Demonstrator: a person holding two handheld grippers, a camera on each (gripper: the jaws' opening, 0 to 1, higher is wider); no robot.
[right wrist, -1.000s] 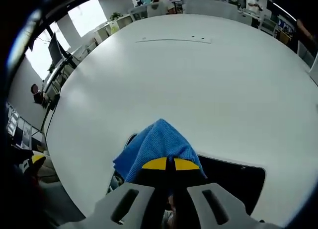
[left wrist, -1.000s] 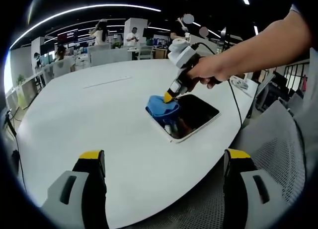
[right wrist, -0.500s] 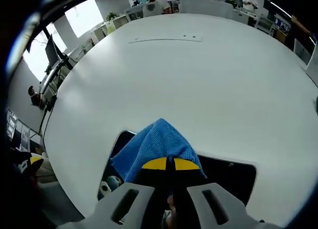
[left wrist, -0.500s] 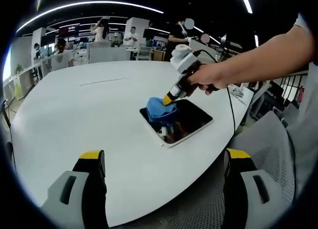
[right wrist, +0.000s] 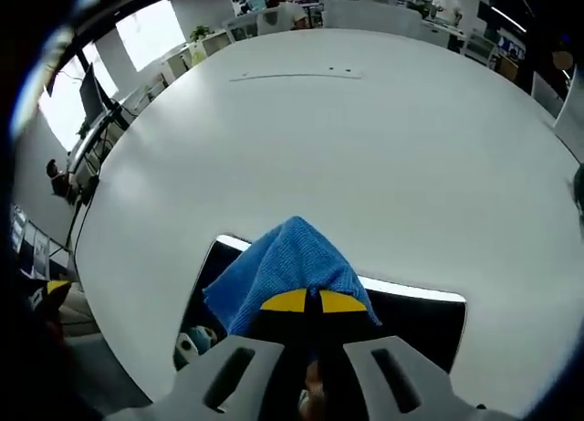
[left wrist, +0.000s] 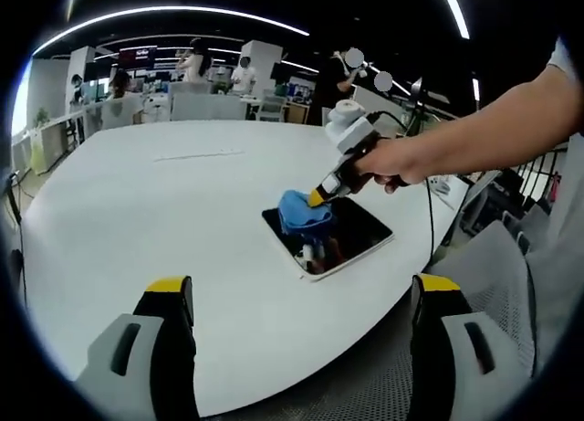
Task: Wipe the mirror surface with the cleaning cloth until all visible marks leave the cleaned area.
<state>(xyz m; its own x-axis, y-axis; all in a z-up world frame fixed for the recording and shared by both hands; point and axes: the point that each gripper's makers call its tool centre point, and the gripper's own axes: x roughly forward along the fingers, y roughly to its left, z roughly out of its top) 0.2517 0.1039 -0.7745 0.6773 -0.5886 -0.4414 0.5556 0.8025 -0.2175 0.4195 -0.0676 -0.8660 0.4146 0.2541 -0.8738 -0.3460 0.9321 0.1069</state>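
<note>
A dark rectangular mirror point(left wrist: 345, 239) with a white rim lies flat on the white table point(left wrist: 164, 202), near its right edge. My right gripper point(left wrist: 318, 196) is shut on a blue cleaning cloth point(left wrist: 302, 215) and presses it onto the mirror's far left part. In the right gripper view the cloth point(right wrist: 283, 266) bunches in front of the closed yellow tips of the right gripper point(right wrist: 313, 301), with the mirror point(right wrist: 415, 316) dark beneath it. My left gripper point(left wrist: 297, 298) stands open and empty, its jaws wide apart, above the table's near edge.
A person's hand and forearm point(left wrist: 456, 138) reach in from the right, holding the right gripper. A grey mesh chair point(left wrist: 484, 284) stands at the near right. Desks, chairs and several people line the far side of the room point(left wrist: 182, 83).
The cloth and right gripper have slid inward along the mirror, away from its left corner, uncovering more glass there. Both views shifted a little with the hands. The left gripper stays open.
</note>
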